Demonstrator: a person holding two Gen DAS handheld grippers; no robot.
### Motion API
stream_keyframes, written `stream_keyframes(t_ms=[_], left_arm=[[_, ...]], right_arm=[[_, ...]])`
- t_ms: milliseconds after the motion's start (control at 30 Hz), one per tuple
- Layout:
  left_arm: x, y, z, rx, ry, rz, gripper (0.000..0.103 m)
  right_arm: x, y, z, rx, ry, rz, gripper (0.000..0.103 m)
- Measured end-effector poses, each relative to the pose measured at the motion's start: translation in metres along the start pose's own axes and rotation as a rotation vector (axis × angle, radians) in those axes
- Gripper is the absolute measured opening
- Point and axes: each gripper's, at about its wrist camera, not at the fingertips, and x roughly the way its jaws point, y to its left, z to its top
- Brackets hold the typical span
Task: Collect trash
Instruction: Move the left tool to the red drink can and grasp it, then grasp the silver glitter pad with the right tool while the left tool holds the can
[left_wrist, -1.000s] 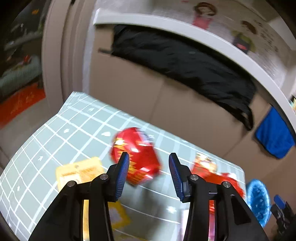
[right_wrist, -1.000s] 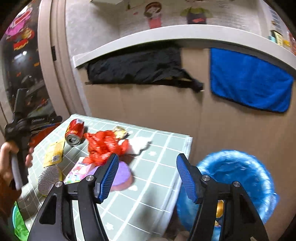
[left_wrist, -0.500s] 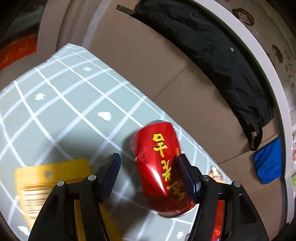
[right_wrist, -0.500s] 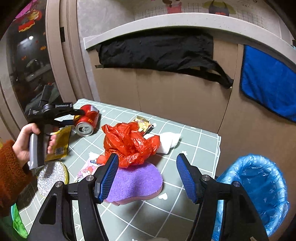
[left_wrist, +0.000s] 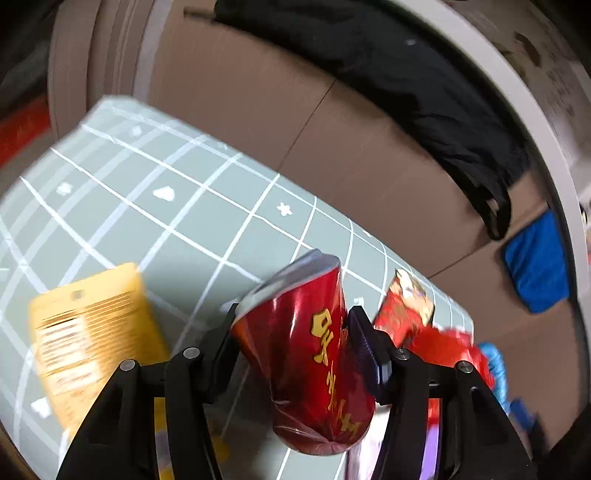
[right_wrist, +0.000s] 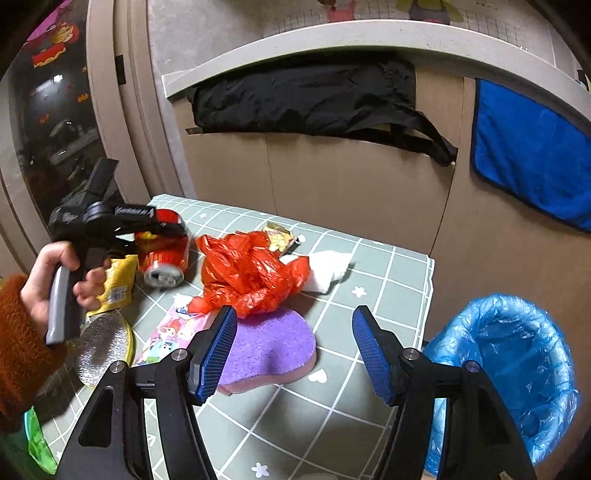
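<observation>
Here, the desk, under a green grid-patterned cloth, fills the middle of the right wrist view, with a blue-lined trash bin just off its edge at four o'clock. A purple heart-shaped sponge lies on the cloth near the centre, and a crumpled red plastic bag touches its far side at twelve o'clock. At nine o'clock the left claw is clenched on a red drink can; both fingers press its dented sides and the can sits tilted. A yellow packet lies flat on the cloth at nine o'clock of the can. The right claw hangs released above the sponge, gripping nothing. A small white tissue rests at three o'clock of the bag.
</observation>
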Motion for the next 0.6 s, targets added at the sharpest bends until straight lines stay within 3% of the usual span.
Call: stream_keyframes(t_ms=[267, 500, 600], left_arm=[[-0.084, 0.001, -0.044, 0.167, -0.162, 0.097, 0.051], [-0.118, 0.023, -0.066, 0.164, -0.193, 0.095, 0.051], [-0.135, 0.029, -0.074, 0.185, -0.237, 0.124, 0.051]], right_arm=[[0.015, 0.034, 0.019, -0.095, -0.028, 0.021, 0.062], [0.019, 0.066, 0.027, -0.119, -0.025, 0.115, 0.062], [0.023, 0.089, 0.015, -0.123, 0.028, 0.161, 0.062]])
